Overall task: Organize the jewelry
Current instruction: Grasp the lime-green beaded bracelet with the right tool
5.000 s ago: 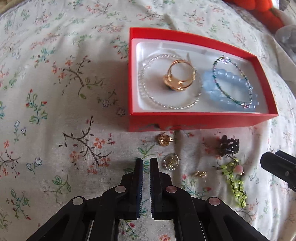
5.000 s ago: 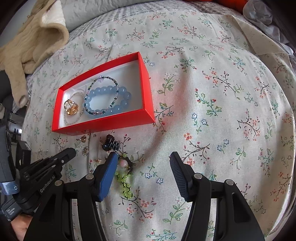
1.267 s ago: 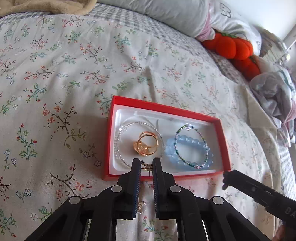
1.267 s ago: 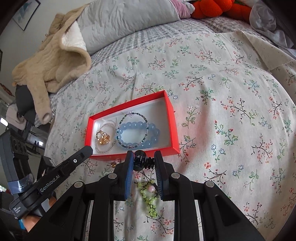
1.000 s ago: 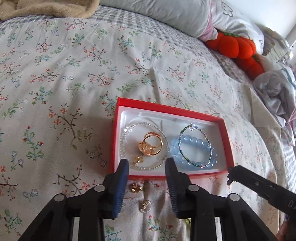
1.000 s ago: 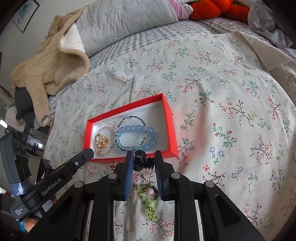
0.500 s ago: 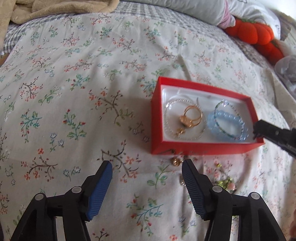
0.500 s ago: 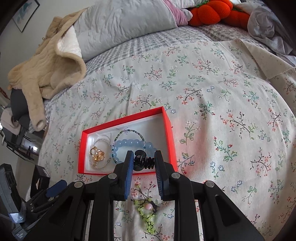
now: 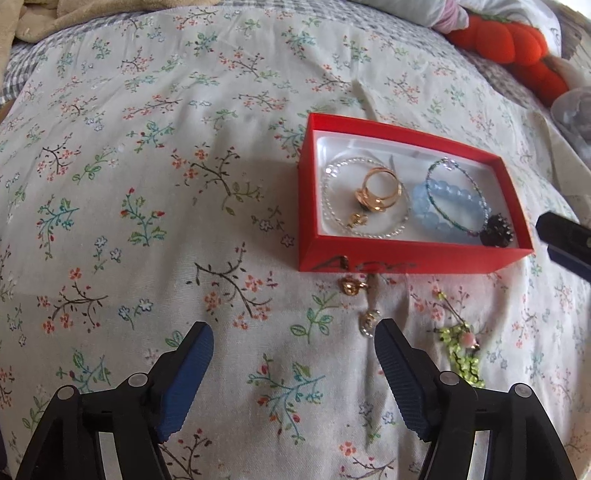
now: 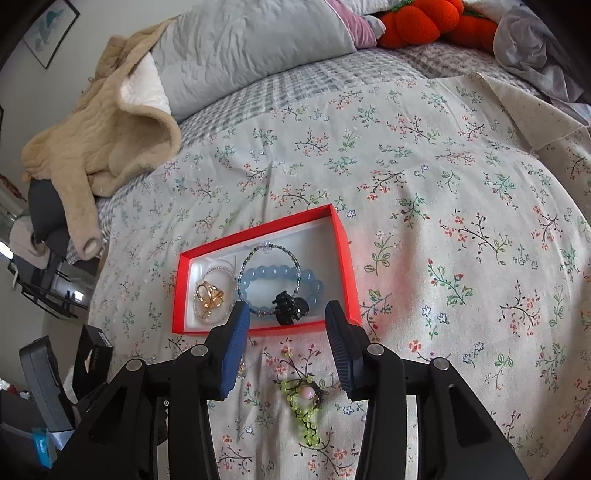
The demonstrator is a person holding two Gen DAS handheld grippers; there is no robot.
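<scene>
A red box [image 9: 406,254] [image 10: 258,229] sits on the floral bedspread. Inside lie a clear bead bracelet [image 9: 332,206], gold rings [image 9: 376,192] [image 10: 208,295], a small gold earring [image 9: 357,220], a blue bead bracelet [image 9: 428,218] [image 10: 280,277] and a black hair clip [image 9: 496,229] [image 10: 290,308]. In front of the box lie a gold earring [image 9: 349,287], a round pendant [image 9: 369,323] and a green beaded piece [image 9: 461,354] [image 10: 303,402]. My left gripper [image 9: 293,350] is open and empty above the bedspread. My right gripper [image 10: 288,332] is open over the box's near edge.
A beige jacket [image 10: 103,147] and a grey pillow [image 10: 251,48] lie at the head of the bed. An orange plush [image 9: 509,48] [image 10: 424,18] and grey clothing [image 10: 535,48] lie at the far right. A cream cloth [image 10: 543,110] lies to the right.
My right gripper has opened and the black hair clip now lies in the box's right end. My left gripper let the small gold earring into the box, opened wide and drew back left.
</scene>
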